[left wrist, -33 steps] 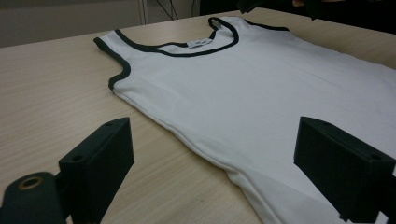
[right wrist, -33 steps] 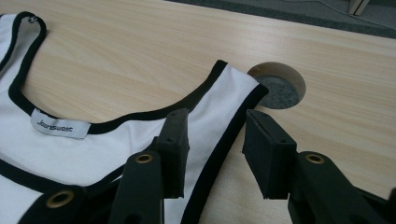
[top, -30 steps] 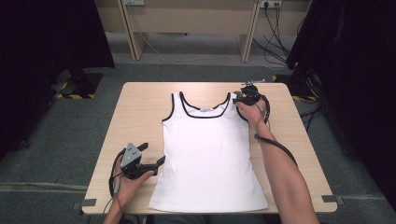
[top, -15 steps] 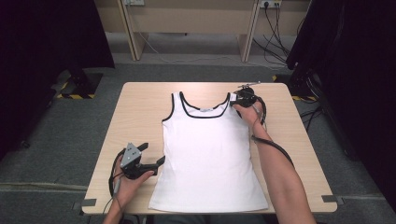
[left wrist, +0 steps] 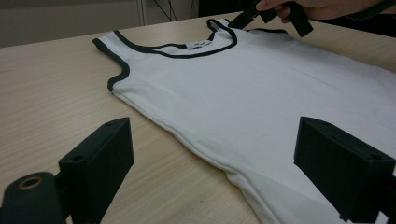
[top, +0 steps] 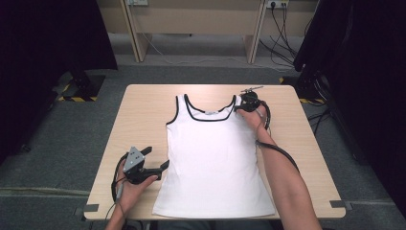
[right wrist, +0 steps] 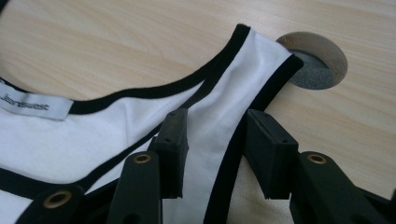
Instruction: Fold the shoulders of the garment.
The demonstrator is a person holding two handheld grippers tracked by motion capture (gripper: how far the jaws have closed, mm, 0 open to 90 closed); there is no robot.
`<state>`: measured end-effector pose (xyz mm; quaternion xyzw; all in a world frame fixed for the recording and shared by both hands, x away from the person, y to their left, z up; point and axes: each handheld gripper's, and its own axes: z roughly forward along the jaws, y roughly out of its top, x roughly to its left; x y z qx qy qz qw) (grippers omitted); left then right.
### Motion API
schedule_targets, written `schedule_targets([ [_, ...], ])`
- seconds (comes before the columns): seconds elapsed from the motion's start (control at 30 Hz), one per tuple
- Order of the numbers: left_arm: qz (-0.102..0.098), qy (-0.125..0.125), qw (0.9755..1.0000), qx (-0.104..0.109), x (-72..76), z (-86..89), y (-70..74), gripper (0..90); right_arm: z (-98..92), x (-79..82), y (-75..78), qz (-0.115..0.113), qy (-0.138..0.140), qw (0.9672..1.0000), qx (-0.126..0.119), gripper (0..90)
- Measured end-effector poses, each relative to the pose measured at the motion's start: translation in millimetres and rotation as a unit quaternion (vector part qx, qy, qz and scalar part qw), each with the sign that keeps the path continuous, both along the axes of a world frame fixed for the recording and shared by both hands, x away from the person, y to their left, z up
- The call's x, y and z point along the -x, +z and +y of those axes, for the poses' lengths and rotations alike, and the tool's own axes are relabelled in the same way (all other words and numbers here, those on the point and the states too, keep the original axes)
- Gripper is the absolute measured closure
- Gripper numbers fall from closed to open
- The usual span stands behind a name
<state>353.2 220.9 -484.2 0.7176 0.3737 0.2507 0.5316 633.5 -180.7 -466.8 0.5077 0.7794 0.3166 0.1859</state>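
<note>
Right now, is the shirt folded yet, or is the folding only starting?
Only starting. Done: the white tank top lies flat and smooth on the table. In hand: the right gripper straddles one shoulder strap, jaws not yet pinching. The left gripper waits open by the hem. Left: every fold.

Two black handheld grippers: left gripper (top: 155, 160) topped at 12 o'clock by a grey three-cornered plate, right gripper (top: 239, 106) trailing a looped black cable toward 6 o'clock. Blocky matte jaws with small screw holes, brass-ringed pivots. Bare forearms, no sleeves.
</note>
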Motion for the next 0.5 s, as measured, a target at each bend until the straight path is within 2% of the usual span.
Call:
schedule_targets([
  [0.17,-0.001,0.000,1.0000,0.000,0.1,0.0,0.0,11.1,1.2,1.0,0.0,-0.004,0.002,1.0000,0.006,68.9],
  [0.3,-0.001,-0.001,1.0000,-0.001,0.2,-0.3,0.0,11.1,5.1,3.0,-0.7,-0.009,0.011,0.9998,0.010,79.0],
  [0.5,-0.002,-0.001,1.0000,-0.001,0.5,0.0,0.0,11.1,4.2,1.4,-0.5,0.001,0.009,0.9999,-0.011,85.6],
])
